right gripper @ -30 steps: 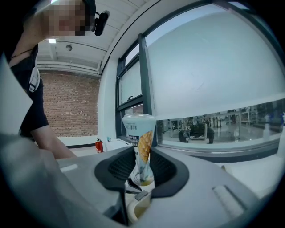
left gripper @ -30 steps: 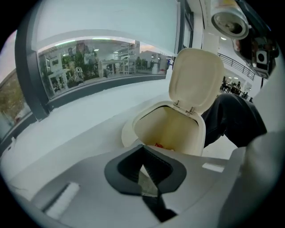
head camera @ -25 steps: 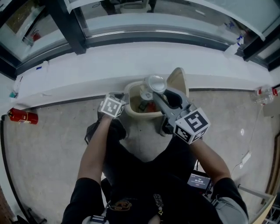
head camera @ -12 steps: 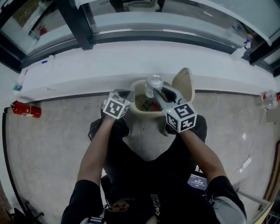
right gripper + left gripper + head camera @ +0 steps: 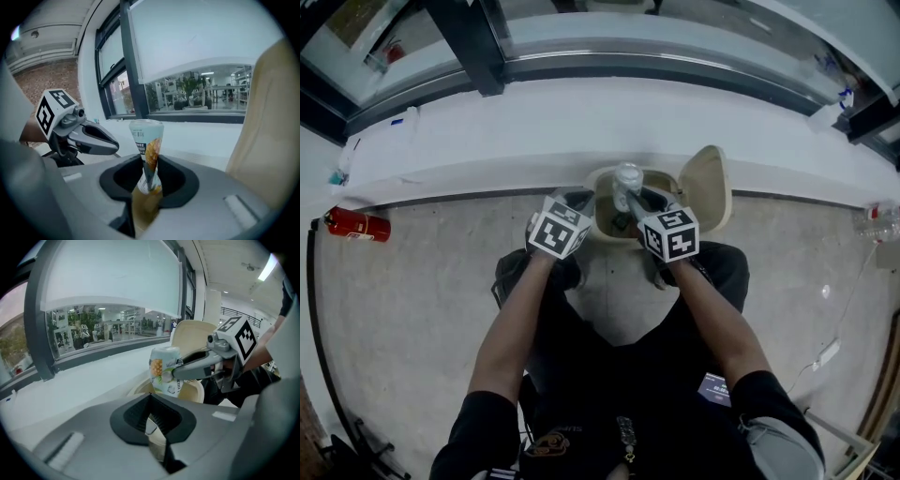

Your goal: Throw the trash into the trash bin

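cup (image 5: 146, 140), pinched in your right claw (image 5: 148, 176), hangs over the open bin (image 5: 193, 391) so release drops it in; your left claw (image 5: 153, 423), clenched empty, sits aside.

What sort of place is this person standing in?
Probably a hallway or lobby in an office-type building. Tall windows with dark frames run above a long white ledge, the floor looks like bare stone or concrete, and a fire extinguisher lies beside the wall.
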The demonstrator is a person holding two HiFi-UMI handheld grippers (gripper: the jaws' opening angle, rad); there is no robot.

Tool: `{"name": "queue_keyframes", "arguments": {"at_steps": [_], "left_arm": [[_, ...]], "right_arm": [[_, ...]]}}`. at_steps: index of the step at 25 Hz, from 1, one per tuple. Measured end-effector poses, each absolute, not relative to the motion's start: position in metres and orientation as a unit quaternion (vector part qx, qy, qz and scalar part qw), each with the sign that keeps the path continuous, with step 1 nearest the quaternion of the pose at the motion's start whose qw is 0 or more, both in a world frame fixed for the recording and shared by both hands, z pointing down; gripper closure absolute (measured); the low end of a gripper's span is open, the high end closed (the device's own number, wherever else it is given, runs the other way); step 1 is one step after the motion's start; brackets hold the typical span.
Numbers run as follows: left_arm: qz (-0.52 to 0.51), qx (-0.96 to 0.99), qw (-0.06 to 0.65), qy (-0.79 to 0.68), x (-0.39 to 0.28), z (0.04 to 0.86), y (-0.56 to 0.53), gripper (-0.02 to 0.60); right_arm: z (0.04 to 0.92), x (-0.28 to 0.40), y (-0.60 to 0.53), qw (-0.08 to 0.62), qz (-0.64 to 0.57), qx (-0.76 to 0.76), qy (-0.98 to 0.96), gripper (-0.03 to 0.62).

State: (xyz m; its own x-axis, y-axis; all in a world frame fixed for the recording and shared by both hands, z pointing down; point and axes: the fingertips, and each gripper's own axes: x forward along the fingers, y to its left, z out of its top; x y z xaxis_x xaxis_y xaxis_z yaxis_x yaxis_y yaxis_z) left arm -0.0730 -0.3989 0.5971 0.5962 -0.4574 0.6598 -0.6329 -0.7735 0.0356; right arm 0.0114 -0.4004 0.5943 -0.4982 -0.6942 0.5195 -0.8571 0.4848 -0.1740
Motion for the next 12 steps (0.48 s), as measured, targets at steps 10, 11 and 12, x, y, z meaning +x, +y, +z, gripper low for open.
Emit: {"name": "queue_keyframes", "arguments": {"at_steps": [10,11,12], "left_arm": [[0.331,0.88,0.147,-0.306,-0.074,0.612,-0.404,0.578],[0.332,0.88,0.149,-0.305,-0.075,0.614,-0.404,0.578],[0.333,0.88,0.15,-0.304,-0.075,0.616,-0.403,0.578]], "right_arm": [[0.673,0.002,-0.407,0.289,0.274,0.405,-0.823,0.496],[0.678,0.001,-0.408,0.3,0.274,0.4,-0.822,0.496],[0.683,0.0,-0.408,0.311,0.274,0.394,-0.82,0.496]]}}
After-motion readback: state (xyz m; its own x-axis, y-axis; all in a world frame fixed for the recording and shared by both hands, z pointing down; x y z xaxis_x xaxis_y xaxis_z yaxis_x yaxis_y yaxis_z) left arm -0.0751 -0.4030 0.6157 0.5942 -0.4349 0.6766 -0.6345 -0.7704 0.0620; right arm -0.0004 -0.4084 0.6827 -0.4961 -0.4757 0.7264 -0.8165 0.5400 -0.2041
